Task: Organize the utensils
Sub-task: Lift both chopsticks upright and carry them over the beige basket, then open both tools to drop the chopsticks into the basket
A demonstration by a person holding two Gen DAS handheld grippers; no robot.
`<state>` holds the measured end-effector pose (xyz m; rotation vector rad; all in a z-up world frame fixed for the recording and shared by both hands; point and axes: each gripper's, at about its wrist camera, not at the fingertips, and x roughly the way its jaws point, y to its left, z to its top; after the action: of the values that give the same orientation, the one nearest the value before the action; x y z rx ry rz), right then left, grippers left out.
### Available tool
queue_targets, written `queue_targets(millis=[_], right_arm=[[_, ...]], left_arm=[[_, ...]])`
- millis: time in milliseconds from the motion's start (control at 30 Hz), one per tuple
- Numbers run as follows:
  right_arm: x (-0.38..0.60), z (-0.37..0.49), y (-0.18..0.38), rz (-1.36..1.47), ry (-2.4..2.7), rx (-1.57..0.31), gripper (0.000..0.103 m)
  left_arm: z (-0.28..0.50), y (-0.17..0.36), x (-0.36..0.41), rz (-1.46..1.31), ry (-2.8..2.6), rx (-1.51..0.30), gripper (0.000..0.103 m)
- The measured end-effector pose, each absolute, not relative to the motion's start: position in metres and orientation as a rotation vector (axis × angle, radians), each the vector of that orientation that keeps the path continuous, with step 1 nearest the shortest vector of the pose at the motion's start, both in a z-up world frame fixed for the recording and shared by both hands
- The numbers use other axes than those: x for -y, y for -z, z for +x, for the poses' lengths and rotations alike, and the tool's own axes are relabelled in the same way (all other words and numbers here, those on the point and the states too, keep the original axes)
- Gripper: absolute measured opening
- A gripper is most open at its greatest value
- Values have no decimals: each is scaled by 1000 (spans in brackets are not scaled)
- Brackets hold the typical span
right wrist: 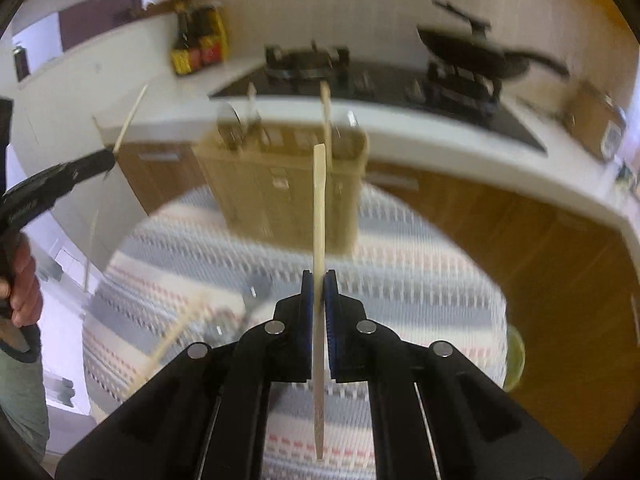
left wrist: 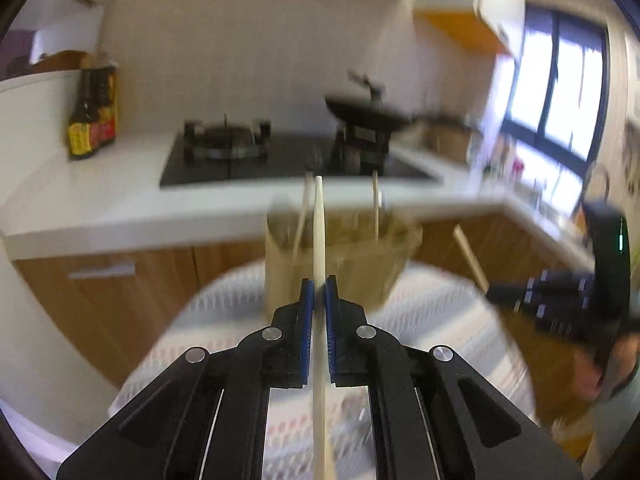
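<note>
My left gripper [left wrist: 319, 288] is shut on a pale wooden chopstick [left wrist: 319, 232] that points up toward a tan utensil holder [left wrist: 340, 264] standing on the striped cloth. My right gripper [right wrist: 319, 284] is shut on another pale chopstick [right wrist: 319, 208], held upright in front of the same holder [right wrist: 280, 192]. Chopsticks [right wrist: 326, 116] and spoon handles stick out of the holder. The right gripper shows at the right in the left wrist view [left wrist: 532, 292]; the left gripper shows at the left in the right wrist view [right wrist: 60, 184]. A loose chopstick [right wrist: 168, 340] and a metal spoon [right wrist: 252, 300] lie on the cloth.
The round table carries a striped cloth [right wrist: 400, 280]. Behind it runs a white counter [left wrist: 100, 200] with a black gas hob [left wrist: 248, 156], a dark wok [right wrist: 472, 56] and sauce bottles [left wrist: 92, 116]. Wooden cabinets [right wrist: 540, 260] stand below. A window [left wrist: 560, 92] is at right.
</note>
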<state>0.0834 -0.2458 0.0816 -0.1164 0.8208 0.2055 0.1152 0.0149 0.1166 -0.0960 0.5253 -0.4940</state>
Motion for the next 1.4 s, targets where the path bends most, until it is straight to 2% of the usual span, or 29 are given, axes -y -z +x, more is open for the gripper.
queue_targets(millis=[200,633,900,1167,1233,1267,1300,1400], right_arm=[[238,114,-113,-77,-256,-706,4],[250,191,-135,100,-275,-386,4],[260,232,-111,137,-235,-310,4],[259,226,-88,131,-220,-280,4],[259,222,-84,121,-216,-294,5],[259,219,-82,118,-218,-304,5],[260,216,-80,125,-227,-318,6],[264,203,-79,141,-247,-354,9]], left_arm=[[138,-149,-16,-210,480,-357,4],[199,-150,11,-281,407,-159,4],[213,-141,33,-190,254,-55,4],[228,-118,30,-226,290,-83,5],[226,-112,28,-224,304,-90,11],[223,-110,27,-223,313,-97,22],[219,-107,26,-218,316,-103,27],[206,-106,20,-200,327,-119,31]])
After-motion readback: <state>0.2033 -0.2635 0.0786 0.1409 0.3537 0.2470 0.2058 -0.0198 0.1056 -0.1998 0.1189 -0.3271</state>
